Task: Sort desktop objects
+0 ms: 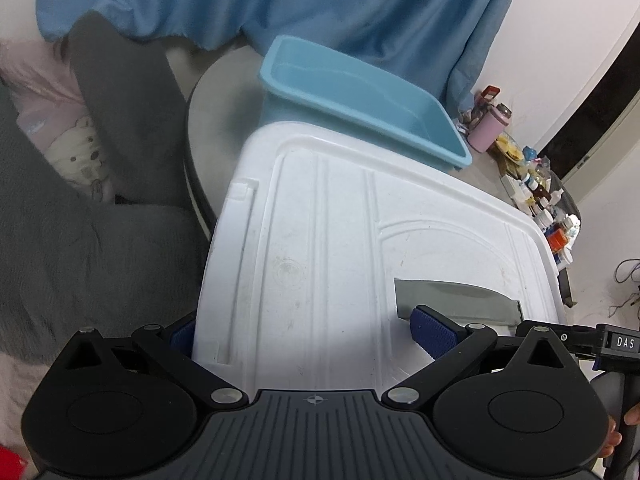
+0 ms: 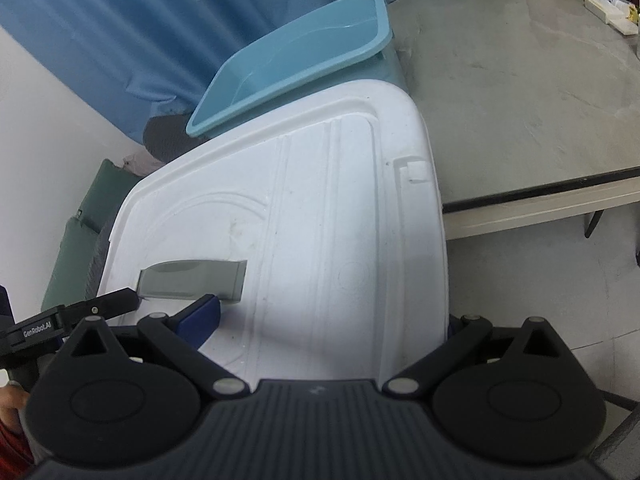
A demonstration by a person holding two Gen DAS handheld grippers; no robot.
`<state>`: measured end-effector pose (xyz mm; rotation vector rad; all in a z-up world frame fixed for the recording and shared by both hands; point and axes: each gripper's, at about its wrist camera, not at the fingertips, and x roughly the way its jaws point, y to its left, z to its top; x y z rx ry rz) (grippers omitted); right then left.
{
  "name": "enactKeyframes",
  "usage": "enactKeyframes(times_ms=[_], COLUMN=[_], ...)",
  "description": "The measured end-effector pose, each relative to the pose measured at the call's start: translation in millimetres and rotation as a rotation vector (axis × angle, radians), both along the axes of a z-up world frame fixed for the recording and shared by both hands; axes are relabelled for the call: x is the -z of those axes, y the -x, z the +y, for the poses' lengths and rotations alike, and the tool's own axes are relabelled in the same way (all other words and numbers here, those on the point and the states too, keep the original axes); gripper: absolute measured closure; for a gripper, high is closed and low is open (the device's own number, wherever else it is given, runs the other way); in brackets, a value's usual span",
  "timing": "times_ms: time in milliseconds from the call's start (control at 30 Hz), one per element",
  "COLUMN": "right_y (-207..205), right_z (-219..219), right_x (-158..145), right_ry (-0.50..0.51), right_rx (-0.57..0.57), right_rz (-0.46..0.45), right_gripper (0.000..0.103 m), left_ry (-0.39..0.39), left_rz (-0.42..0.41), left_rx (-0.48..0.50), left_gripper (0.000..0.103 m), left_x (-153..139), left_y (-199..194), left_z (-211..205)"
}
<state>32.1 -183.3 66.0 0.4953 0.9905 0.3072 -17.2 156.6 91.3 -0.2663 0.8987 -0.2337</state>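
A large white plastic lid (image 1: 340,240) with a grey handle recess (image 1: 456,300) fills both views; it also shows in the right wrist view (image 2: 304,220). My left gripper (image 1: 308,336) spans the lid's near left corner, one blue pad (image 1: 434,330) on top by the recess, the other pad (image 1: 182,336) past the lid's left edge. My right gripper (image 2: 332,324) spans the near right corner the same way, one blue pad (image 2: 202,318) on top. Both are wide apart around the lid's edge. A light blue bin (image 1: 360,100) stands behind the lid.
A grey table (image 2: 520,100) lies to the right with a pink cup (image 1: 488,128) and several small bottles (image 1: 544,204) at its far end. Blue curtain (image 1: 280,0) hangs behind. Grey and pink fabric (image 1: 80,160) lies at the left.
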Motion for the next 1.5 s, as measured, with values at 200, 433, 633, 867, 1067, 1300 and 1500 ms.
enactKeyframes(times_ms=[200, 433, 633, 867, 1067, 1300, 1500], right_y=[-30.5, -59.1, -77.5, -92.7, -114.1, -154.0, -185.9], right_z=[0.8, -3.5, -3.7, -8.5, -12.7, -2.2, 5.2], right_x=[-5.5, -13.7, -21.3, -28.8, -33.5, -37.2, -35.5], right_ry=[-0.01, 0.007, 0.011, 0.003, 0.002, 0.022, 0.018], right_rx=[0.018, 0.012, 0.008, 0.025, 0.063, 0.071, 0.075], right_rz=[-0.01, -0.028, -0.028, -0.037, -0.051, -0.066, -0.065], right_gripper=[0.002, 0.002, 0.002, 0.002, 0.002, 0.002, 0.002], left_ry=[-0.012, 0.002, 0.007, 0.001, 0.005, 0.018, 0.02], left_rz=[-0.012, -0.021, -0.027, -0.033, -0.042, -0.048, -0.049], left_rx=[0.012, -0.001, -0.007, 0.004, 0.03, 0.04, 0.043], left_gripper=[0.0, 0.0, 0.0, 0.0, 0.0, 0.0, 0.0], left_x=[-14.5, -24.5, -32.3, -43.9, -49.2, -50.2, -51.2], left_y=[-34.5, -73.3, -95.9, -127.3, -167.5, -213.9, -251.4], left_z=[-3.5, -10.0, -15.8, -16.9, -11.9, -4.5, -1.6])
